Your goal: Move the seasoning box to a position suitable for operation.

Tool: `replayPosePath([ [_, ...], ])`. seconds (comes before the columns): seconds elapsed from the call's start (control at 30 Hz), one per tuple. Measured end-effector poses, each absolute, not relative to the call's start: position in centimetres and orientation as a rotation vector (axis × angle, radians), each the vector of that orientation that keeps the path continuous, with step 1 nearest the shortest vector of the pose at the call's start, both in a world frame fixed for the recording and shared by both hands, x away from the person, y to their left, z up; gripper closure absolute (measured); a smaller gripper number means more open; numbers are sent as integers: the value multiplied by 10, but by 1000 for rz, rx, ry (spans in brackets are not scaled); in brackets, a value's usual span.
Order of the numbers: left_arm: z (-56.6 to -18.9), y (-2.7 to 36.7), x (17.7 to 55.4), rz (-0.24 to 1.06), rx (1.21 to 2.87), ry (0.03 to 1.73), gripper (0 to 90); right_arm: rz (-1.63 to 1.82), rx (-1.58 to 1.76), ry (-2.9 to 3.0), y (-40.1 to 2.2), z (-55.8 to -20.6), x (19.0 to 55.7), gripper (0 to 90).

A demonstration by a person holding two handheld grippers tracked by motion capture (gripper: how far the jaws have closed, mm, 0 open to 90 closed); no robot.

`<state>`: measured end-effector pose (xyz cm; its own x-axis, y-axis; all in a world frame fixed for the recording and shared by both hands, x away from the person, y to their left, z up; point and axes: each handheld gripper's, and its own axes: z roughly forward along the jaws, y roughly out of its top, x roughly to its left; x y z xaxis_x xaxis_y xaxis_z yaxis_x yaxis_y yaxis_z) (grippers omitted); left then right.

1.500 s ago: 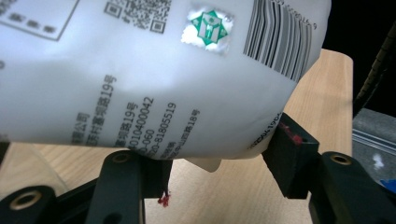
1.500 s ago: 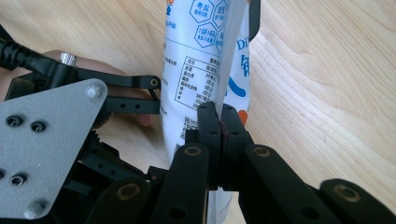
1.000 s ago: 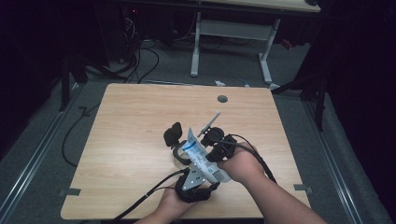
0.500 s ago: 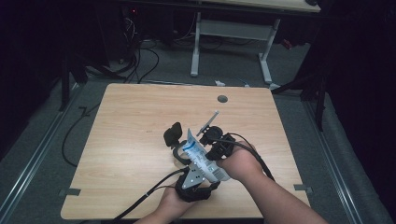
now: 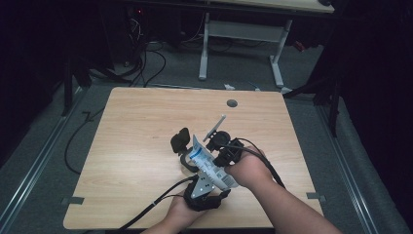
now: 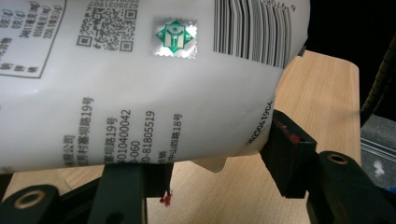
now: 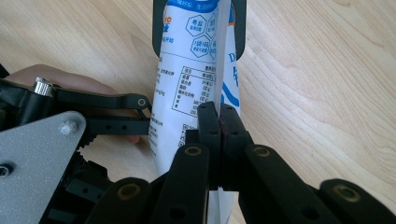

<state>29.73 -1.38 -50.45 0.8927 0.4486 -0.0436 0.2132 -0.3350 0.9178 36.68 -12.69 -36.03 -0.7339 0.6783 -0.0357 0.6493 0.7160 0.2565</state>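
No displacement of either hand or of the white pouch [image 5: 208, 163] is observed against the earlier frames. A slight widening of the left tongs [image 5: 185, 151] within the last half second is noted, with the pouch between the jaws.

The pouch is held above the wooden surface [image 5: 136, 126], near its front edge, and is printed with blue panels and black text. In the left gripper view the pouch [image 6: 154, 88] is seen lying across both black jaws, its barcode side toward the camera; its body is clamped by the left tongs, which stand partly apart around it.

In the right gripper view the right tongs [image 7: 219, 116] are seen pressed together on a thin edge of the pouch [image 7: 187, 70], and the left gripper's jaws are seen flanking the pouch farther off. In the high view the right tongs [image 5: 216, 146] are located just beside the pouch, a hand [image 5: 248, 168] behind them.
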Motion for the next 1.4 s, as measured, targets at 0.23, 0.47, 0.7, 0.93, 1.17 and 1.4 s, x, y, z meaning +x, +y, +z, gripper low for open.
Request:
replayPosePath([
  [0.23, -501, -12, 298, 252, 1924, 500, 502, 361, 1088, 2780, -127, -358, 368, 900],
  [0.47, -500, -13, 298, 253, 1933, 499, 501, 341, 1081, 2786, -126, -360, 370, 900],
  [0.7, -497, -11, 299, 278, 1931, 478, 500, 341, 1080, 2781, -125, -356, 371, 900],
  [0.93, -500, -14, 298, 309, 1933, 459, 481, 345, 1097, 2780, -124, -355, 371, 900],
  [1.17, -499, -15, 299, 313, 1929, 471, 505, 342, 1095, 2780, -124, -355, 372, 900],
  [1.4, -495, -16, 298, 293, 1930, 465, 506, 338, 1094, 2786, -125, -353, 373, 900],
])
